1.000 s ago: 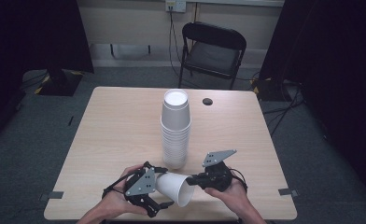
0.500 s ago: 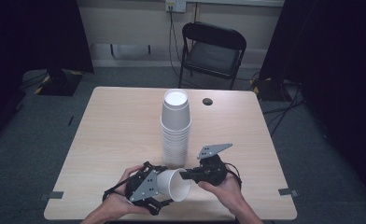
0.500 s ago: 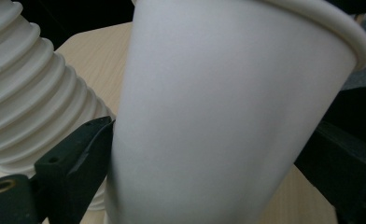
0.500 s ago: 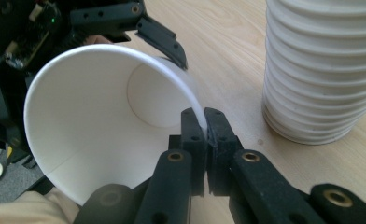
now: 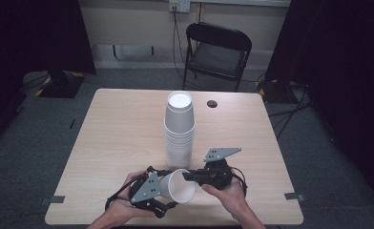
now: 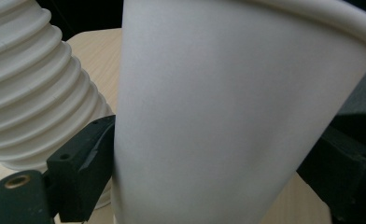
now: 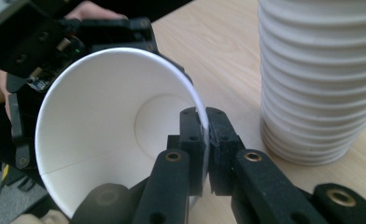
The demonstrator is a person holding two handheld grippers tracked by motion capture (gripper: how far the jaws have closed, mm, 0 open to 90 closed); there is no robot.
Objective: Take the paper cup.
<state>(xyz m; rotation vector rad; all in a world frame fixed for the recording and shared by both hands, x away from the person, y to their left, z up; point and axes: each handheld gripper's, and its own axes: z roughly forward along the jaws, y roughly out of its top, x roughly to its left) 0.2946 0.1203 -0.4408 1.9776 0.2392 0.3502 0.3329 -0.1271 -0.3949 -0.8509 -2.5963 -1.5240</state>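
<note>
- The single white paper cup [image 5: 176, 187] lies on its side between the two grippers, at the near edge of the table [image 5: 109, 133]. Its long axis runs roughly level, from the left gripper [image 5: 159, 194] across toward the right gripper [image 5: 189, 176].
- The cup's open mouth faces the right gripper; in the right gripper view you look straight into the cup [image 7: 111, 135] and see its round bottom. The closed base end sits in the left gripper.
- The left gripper grasps the cup around its body: in the left gripper view the cup wall [image 6: 228, 116] stands between the two black jaws, one on each side and both touching it.
- The right gripper [image 7: 204, 140] is clenched on the cup's rim, one jaw inside the mouth and one outside, with the thin wall pinched between them.
- The tall stack of cups [image 5: 179, 129] stands upright just beyond both grippers; in the right gripper view it [image 7: 321, 79] rises close beside the jaws, apart from the held cup.
- Against the picture half a second ago, the right gripper has moved in from just beside the cup and now bites the rim. The cup's mouth has turned a little more toward it, while the left gripper stays in much the same place with its hold unchanged.
- Both forearms come in from the bottom of the high view. The left hand [image 5: 123, 210] cradles its gripper low near the table edge, palm turned inward. The right hand [image 5: 228, 193] wraps its gripper from below, pointing it left toward the cup, grey plate uppermost.
</note>
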